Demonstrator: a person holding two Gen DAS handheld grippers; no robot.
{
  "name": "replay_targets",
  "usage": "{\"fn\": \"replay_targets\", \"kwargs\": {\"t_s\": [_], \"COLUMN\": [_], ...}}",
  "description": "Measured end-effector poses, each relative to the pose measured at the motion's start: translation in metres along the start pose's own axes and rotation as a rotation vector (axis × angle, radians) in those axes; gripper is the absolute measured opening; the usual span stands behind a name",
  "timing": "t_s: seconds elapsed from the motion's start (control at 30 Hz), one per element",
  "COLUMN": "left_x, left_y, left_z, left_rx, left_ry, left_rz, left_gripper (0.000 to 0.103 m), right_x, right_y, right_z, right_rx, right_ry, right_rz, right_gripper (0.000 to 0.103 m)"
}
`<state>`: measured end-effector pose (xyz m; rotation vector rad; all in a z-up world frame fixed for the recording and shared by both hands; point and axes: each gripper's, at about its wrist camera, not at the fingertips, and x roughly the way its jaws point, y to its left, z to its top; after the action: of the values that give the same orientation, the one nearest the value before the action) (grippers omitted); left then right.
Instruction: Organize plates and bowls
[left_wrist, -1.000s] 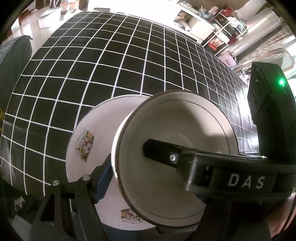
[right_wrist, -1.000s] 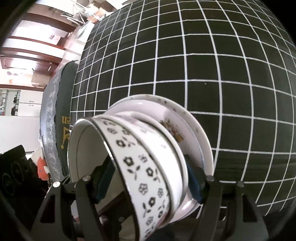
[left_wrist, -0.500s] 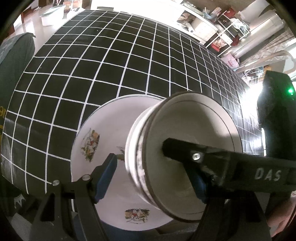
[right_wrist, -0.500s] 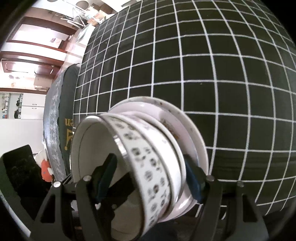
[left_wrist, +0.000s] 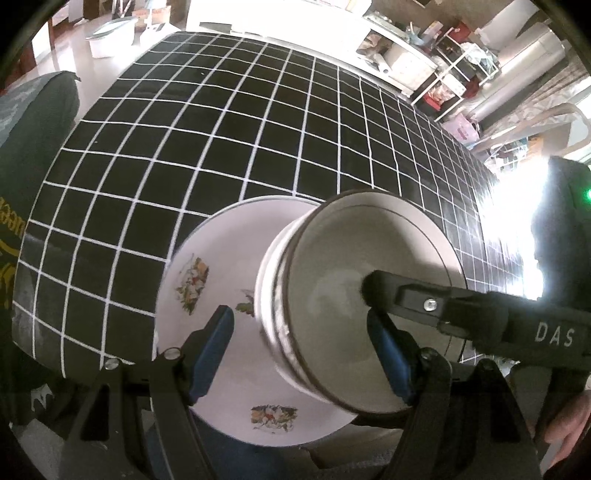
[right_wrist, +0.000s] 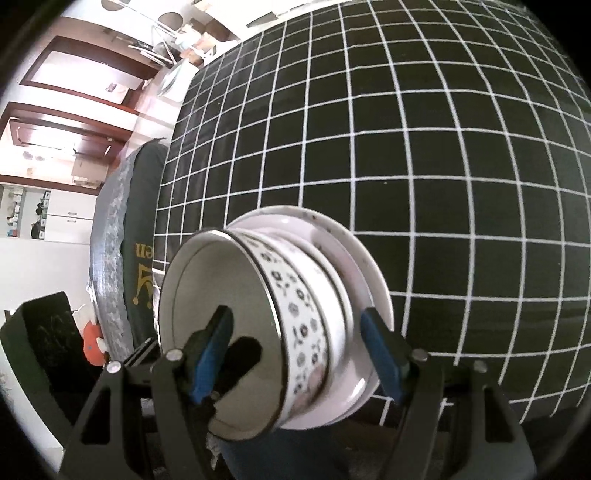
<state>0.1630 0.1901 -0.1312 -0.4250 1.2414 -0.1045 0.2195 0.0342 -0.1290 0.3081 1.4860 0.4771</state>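
With left gripper (left_wrist: 297, 314) and right gripper (right_wrist: 295, 312) both spread wide, clamping nothing, straddles wall of white flower-banded ceramic bowl (right_wrist: 295, 332) nested in plain white bowl (right_wrist: 334, 291) on round white pictured plate (left_wrist: 207, 266), probably to settle stack on black white-gridded tablecloth (left_wrist: 221, 129).

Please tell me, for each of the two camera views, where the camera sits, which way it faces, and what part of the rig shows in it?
Left wrist: on the left gripper, looking along its fingers over the plate and bowl; the right gripper's finger reaches into the bowl.
Right wrist: on the right gripper, facing the bowl sideways, its fingers either side of the bowl wall.
Shared: bowl, plate, grid tablecloth.
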Motion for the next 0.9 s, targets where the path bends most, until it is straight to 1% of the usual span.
{"fn": "replay_targets", "kwargs": {"t_s": [0.17,0.27,0.33,0.43,0.5,0.6,0.67,0.73,0.8,0.9], "left_x": [-0.013,-0.023,-0.029,-0.043,-0.055,-0.083,-0.097,-0.111,-0.12,-0.132], "left_y": [-0.001,-0.005,-0.006,-0.01,-0.017,-0.035,-0.045,-0.056,-0.066,-0.083], "left_z": [-0.004,-0.009,-0.012,-0.02,-0.026,-0.038,-0.045,-0.053,-0.06,-0.072], "left_rx": [0.004,0.025,0.034,0.046,0.064,0.111,0.139,0.172,0.199,0.241], "left_ry": [-0.037,-0.079,-0.104,-0.15,-0.205,-0.325,-0.378,-0.43,-0.472,-0.536], "left_rz": [0.026,0.072,0.101,0.12,0.15,0.194,0.21,0.234,0.242,0.263], "left_gripper": [0.073,0.073,0.073,0.073,0.073,0.073,0.073,0.073,0.073,0.073], "right_x": [-0.014,-0.023,-0.031,-0.045,-0.053,-0.071,-0.083,-0.093,-0.103,-0.121], "right_y": [0.002,0.005,0.007,0.011,0.011,0.013,0.017,0.024,0.028,0.028], "right_z": [-0.006,-0.011,-0.016,-0.023,-0.027,-0.036,-0.045,-0.055,-0.068,-0.086], "right_rx": [-0.014,-0.027,-0.048,-0.084,-0.095,-0.127,-0.169,-0.238,-0.285,-0.314], "right_ry": [-0.04,-0.069,-0.094,-0.15,-0.181,-0.249,-0.297,-0.343,-0.391,-0.46], "right_rz": [-0.003,-0.015,-0.038,-0.087,-0.101,-0.135,-0.165,-0.204,-0.242,-0.252], "right_gripper": [0.075,0.075,0.075,0.075,0.075,0.075,0.075,0.075,0.075,0.075]}}
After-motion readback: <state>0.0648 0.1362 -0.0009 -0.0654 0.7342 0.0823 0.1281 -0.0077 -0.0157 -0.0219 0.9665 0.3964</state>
